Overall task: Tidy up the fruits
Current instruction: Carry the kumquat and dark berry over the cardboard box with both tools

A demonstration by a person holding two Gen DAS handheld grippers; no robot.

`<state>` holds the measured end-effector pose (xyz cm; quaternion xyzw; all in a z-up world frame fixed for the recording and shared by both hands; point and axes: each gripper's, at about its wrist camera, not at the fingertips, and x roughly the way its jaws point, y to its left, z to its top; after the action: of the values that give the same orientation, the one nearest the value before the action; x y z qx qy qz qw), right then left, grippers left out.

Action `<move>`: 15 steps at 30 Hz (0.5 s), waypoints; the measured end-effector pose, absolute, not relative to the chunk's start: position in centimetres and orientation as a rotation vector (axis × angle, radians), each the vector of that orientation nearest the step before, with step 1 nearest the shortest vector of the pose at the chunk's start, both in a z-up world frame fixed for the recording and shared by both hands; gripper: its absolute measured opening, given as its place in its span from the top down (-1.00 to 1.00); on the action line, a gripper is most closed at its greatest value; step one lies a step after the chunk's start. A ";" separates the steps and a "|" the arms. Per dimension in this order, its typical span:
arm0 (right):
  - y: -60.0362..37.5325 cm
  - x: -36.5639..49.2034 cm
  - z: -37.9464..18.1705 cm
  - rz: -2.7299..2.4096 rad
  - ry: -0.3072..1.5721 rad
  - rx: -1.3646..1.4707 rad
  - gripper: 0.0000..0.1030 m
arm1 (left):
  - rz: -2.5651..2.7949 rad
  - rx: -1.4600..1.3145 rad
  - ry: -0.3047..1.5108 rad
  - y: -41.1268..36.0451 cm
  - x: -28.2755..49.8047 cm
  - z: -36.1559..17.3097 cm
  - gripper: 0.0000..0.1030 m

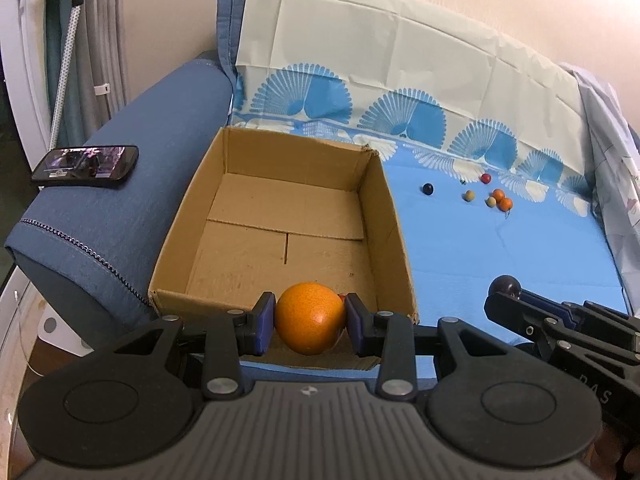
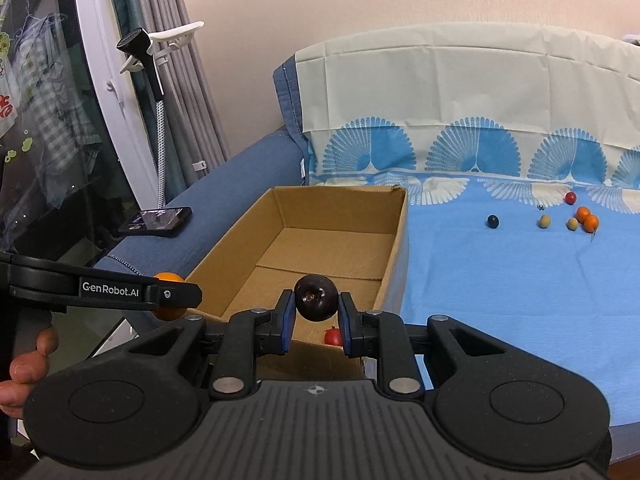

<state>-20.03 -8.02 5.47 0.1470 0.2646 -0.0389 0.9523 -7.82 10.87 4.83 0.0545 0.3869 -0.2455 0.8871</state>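
My left gripper (image 1: 310, 322) is shut on an orange (image 1: 310, 322), held over the near edge of an open cardboard box (image 1: 372, 208). In the right wrist view my right gripper (image 2: 315, 312) is shut on a dark plum (image 2: 315, 298) above the same box's (image 2: 394, 248) near end. A small red fruit (image 2: 331, 336) lies inside the box near the front wall. From the left wrist view the right gripper (image 1: 510, 294) with the plum (image 1: 505, 285) shows at the right. The left gripper (image 2: 172, 294) with the orange (image 2: 170, 278) shows at the left of the right wrist view.
Several small fruits lie on the blue cloth (image 1: 500, 248) at the far right: a dark one (image 1: 427, 189), a red one (image 1: 485, 178), two orange ones (image 1: 502, 198) and pale ones (image 1: 468, 196). A phone (image 1: 86, 164) rests on the sofa armrest (image 1: 120, 216). A hand (image 2: 28, 360) grips the left handle.
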 end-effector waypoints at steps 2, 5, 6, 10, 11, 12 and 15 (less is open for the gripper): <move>-7.9 -20.1 5.5 -0.081 0.539 0.296 0.54 | -0.512 0.110 0.802 10.9 -7.8 4.9 0.19; -7.8 -20.0 5.5 -0.079 0.540 0.291 0.54 | -0.513 0.106 0.804 10.9 -7.8 4.8 0.19; -7.8 -20.0 5.5 -0.078 0.540 0.289 0.54 | -0.512 0.105 0.805 10.9 -7.8 4.8 0.19; -7.8 -19.8 5.4 -0.075 0.546 0.288 0.54 | -0.510 0.102 0.808 10.9 -7.6 4.8 0.19; -7.9 -19.8 5.4 -0.075 0.548 0.288 0.54 | -0.509 0.101 0.810 10.9 -7.5 4.8 0.19; -7.9 -19.8 5.4 -0.075 0.549 0.288 0.54 | -0.509 0.099 0.812 10.9 -7.5 4.8 0.19; -7.8 -19.7 5.4 -0.075 0.551 0.285 0.54 | -0.508 0.096 0.815 10.8 -7.4 4.8 0.19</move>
<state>-19.66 -7.83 5.40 0.1403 0.2712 -0.0369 0.9515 -7.41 10.83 4.81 0.0461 0.3919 -0.2445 0.8858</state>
